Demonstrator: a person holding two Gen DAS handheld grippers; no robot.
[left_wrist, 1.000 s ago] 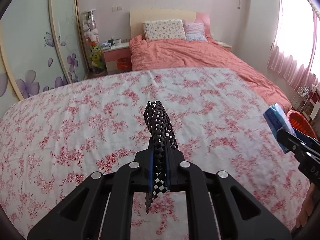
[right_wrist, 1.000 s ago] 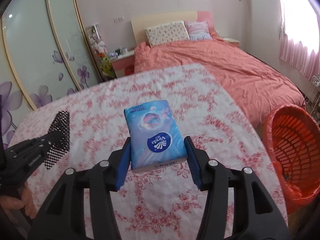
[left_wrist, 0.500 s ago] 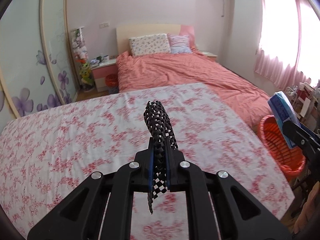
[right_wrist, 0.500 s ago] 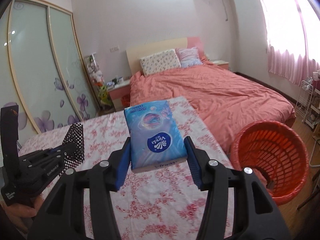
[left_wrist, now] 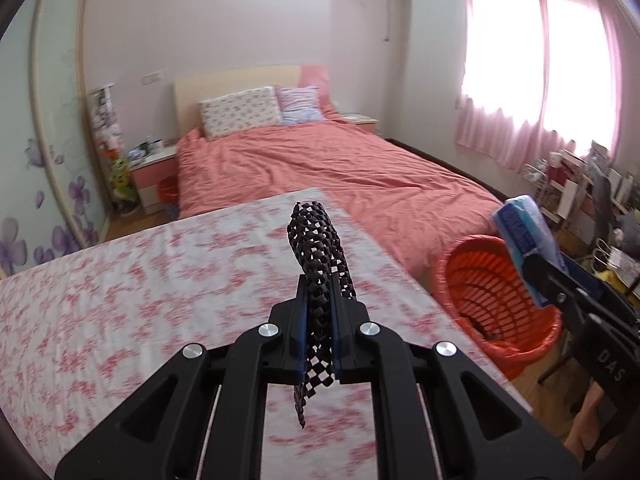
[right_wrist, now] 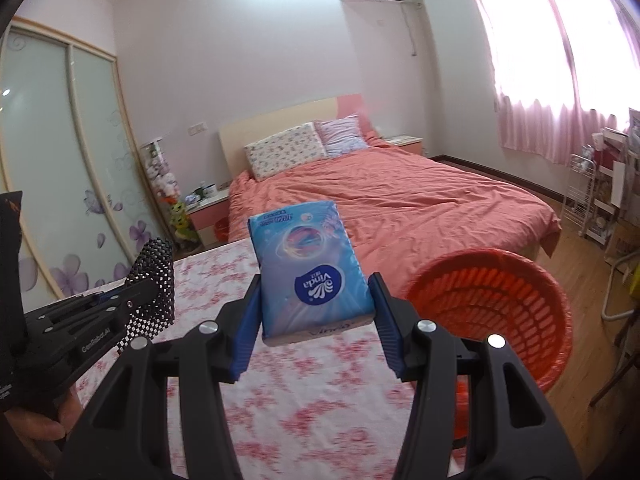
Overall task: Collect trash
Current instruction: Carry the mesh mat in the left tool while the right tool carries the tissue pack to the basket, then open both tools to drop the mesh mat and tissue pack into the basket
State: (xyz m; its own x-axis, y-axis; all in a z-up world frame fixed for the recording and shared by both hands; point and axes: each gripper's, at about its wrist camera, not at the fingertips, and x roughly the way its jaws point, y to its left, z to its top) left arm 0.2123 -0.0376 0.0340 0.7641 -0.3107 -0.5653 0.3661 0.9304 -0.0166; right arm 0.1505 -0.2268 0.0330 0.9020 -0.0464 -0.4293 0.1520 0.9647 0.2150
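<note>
Wardrobe (right_wrist: 52, 168): sliding glass doors with purple flower prints, along the left wall in both views.
Bedside table (left_wrist: 154, 176): pink and white, between the wardrobe and the bed, with small items on top too small to tell.
Left gripper (left_wrist: 320, 316): jaws pressed all the way together, pinching a black mesh strip (left_wrist: 318, 248). In the right wrist view this gripper (right_wrist: 136, 296) shows at the left edge, with part of the person's hand (right_wrist: 36, 424) below it.
Black mesh strip: a limp band of black netting with a diamond pattern; it stands up and curls above the fingertips, and a short tail hangs below the pads. It is held in the air above the table.
Table (left_wrist: 120, 300): covered with a white cloth printed with red flowers, blurred in both views; both grippers are over its right-hand part.
Bed (left_wrist: 340, 172): beyond the table, salmon cover, two pillows against a pale headboard.
Right gripper (right_wrist: 316, 316): jaws about half open, blue pads (right_wrist: 246, 336) clamped on the two long sides of a tissue pack (right_wrist: 308, 268).
Tissue pack: blue plastic pack with a Vinda logo, lying flat between the fingers and sticking out ahead of them, held in the air near the table's right edge. In the left wrist view it (left_wrist: 524, 240) appears above the basket's far side.
Basket (right_wrist: 492, 312): orange-red plastic, slatted, on the wooden floor just beside the table's right edge, at the foot of the bed. Something small and dark lies at its bottom; I cannot tell what.
Window (left_wrist: 552, 52): bright, with pink curtains, on the right wall.
Rack (right_wrist: 588, 200): white wire shelves under the window, cluttered.
</note>
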